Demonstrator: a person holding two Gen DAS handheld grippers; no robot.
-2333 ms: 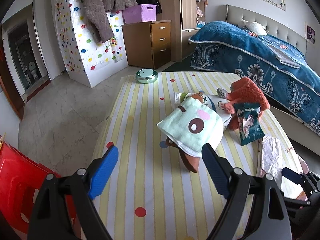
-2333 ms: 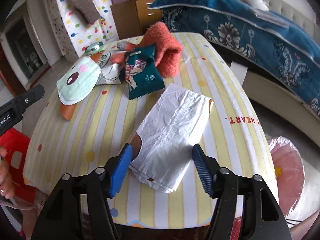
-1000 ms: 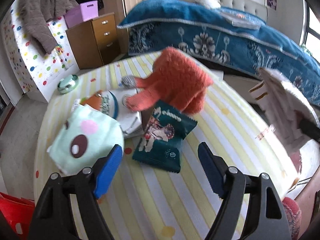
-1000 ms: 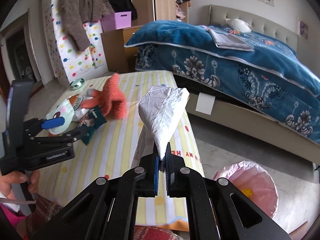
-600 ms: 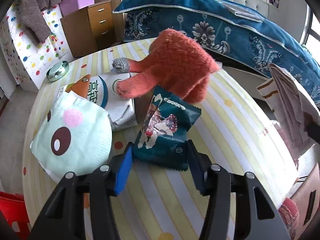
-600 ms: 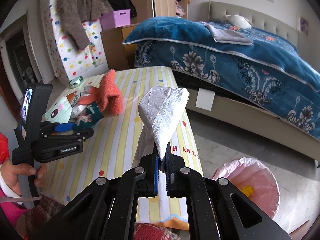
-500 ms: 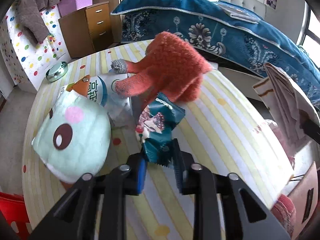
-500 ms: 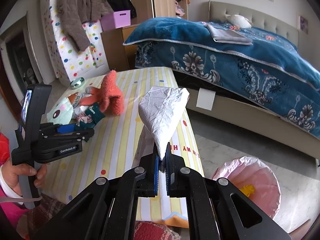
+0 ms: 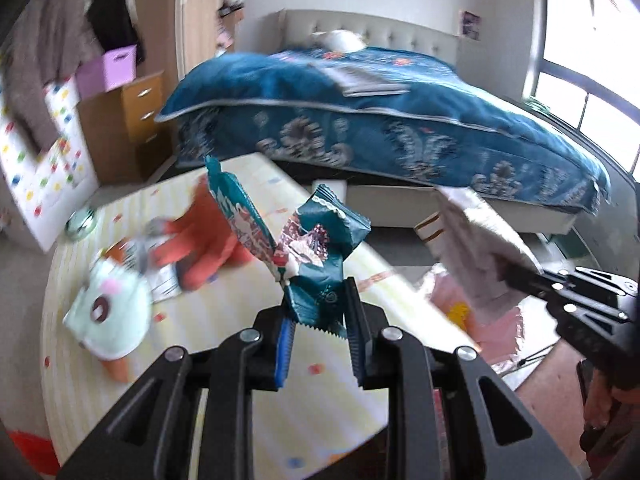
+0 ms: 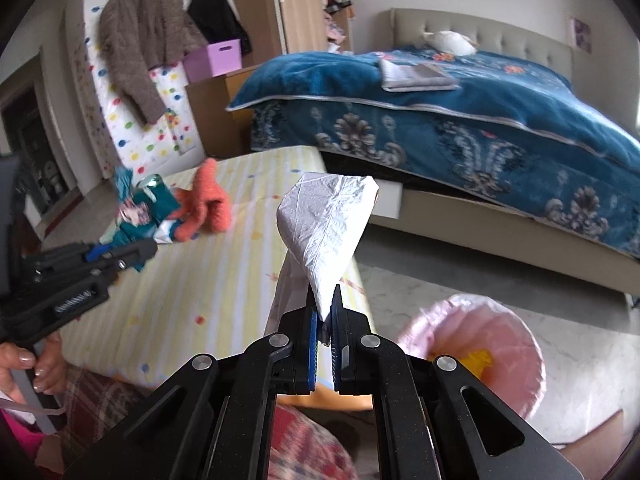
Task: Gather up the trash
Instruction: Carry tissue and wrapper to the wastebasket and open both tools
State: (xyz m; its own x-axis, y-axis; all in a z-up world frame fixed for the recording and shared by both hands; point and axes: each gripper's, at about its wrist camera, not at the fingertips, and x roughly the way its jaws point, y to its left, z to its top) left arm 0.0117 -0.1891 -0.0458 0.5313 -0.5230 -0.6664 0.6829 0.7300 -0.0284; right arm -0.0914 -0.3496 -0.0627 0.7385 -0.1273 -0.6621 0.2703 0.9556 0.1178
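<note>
Left gripper [image 9: 318, 332]: clamped on the lower edge of a teal snack wrapper [image 9: 316, 248], centre of the left wrist frame. Wrapper crumpled, lifted clear of the desk [image 9: 224, 320], upper flap standing toward the upper left of the frame. Same left gripper [image 10: 116, 252] visible at the left edge of the right wrist frame, with the wrapper [image 10: 140, 208] projecting from its tips and a hand [image 10: 28, 364] on the handle at lower left.

Right gripper [image 10: 325, 320]: closed tight on the narrow lower corner of a white paper bag [image 10: 328, 224], centre of the right wrist frame. Bag held upright, widening toward the top, off the desk. Same bag [image 9: 476, 240] seen at centre right of the left wrist frame, at the tips of the right gripper [image 9: 516, 276].

Desk: yellow-striped cover with coloured dots, occupying the left half of both frames. Orange knitted glove [image 10: 208, 204] lying on it, left of centre in the right wrist frame. Pale green face mask [image 9: 108, 320] lying at left of the left wrist frame, blurred.

Pink-lined bin [image 10: 480, 352]: on the floor at lower right of the right wrist frame, just beside the desk edge, a yellow item inside.

Bed with blue patterned cover [image 10: 460, 120]: upper right of both frames.
</note>
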